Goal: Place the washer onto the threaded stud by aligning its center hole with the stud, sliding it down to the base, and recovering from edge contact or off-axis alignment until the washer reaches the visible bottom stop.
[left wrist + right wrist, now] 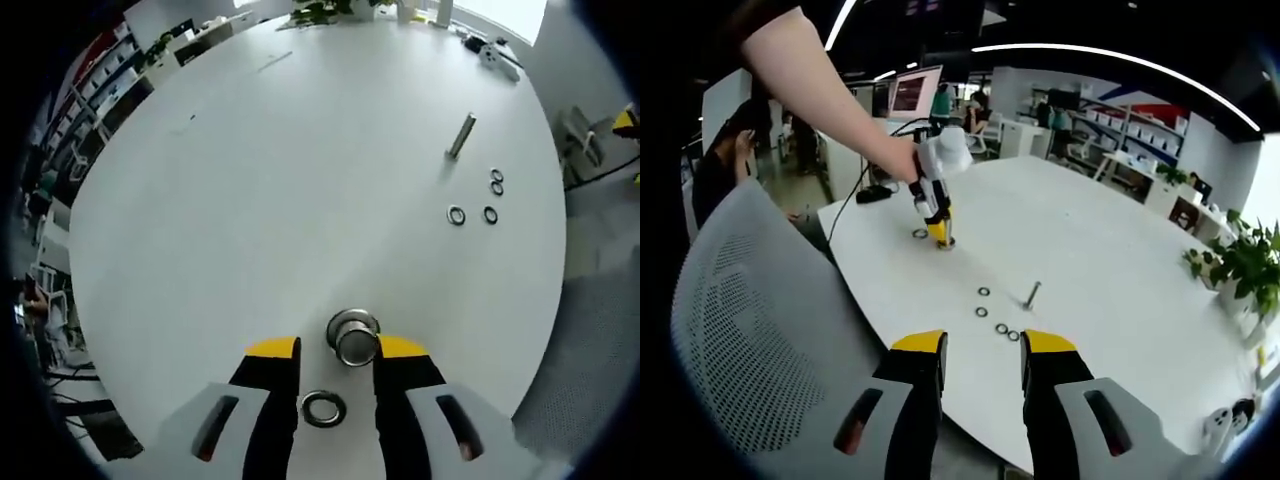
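The threaded stud (460, 135) stands upright on the white table (250, 200), far ahead and to the right of my left gripper (338, 350). Several loose washers (456, 215) lie near its foot. The left jaws are open; a short shiny metal cylinder (352, 337) stands between their yellow tips, close to the right one. One washer (323, 408) lies flat on the table further back between the jaws. From the right gripper view, a person's hand holds the left gripper (943, 240) down on the table, beyond the stud (1030, 295) and washers (981, 311). My right gripper (983, 345) is open and holds nothing.
A grey mesh chair back (740, 340) stands at the table's near edge on the left. A potted plant (1240, 265) sits at the right side of the table. Small tools (495, 55) lie at the far edge. Desks, a monitor (915, 92) and people are behind.
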### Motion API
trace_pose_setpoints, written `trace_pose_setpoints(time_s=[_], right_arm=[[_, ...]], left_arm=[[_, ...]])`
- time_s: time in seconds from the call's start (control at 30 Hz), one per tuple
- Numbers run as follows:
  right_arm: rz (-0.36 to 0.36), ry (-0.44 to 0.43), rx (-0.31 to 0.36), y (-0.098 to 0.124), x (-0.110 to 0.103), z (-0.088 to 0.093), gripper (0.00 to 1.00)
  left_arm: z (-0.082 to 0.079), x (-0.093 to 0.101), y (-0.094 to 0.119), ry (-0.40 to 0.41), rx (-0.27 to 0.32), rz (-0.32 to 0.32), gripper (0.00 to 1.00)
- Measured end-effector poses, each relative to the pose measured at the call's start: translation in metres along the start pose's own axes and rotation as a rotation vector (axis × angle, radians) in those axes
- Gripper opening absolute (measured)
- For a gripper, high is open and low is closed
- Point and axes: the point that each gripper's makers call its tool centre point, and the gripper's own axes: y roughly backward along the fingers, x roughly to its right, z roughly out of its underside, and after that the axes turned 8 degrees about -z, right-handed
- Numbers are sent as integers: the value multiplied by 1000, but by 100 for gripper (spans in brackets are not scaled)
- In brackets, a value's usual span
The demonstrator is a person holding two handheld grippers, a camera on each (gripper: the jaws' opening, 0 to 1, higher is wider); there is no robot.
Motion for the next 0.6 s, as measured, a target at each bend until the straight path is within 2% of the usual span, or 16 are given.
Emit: trace_pose_setpoints(time_s=[0.2,0.6], right_arm=[[-3,0,-1,0,0,0,32],[-4,0,-4,-1,-1,1,32]], left_arm=[[11,-10,2,20,-13,-7,27],[33,-11,-5,47,-59,-17,26]])
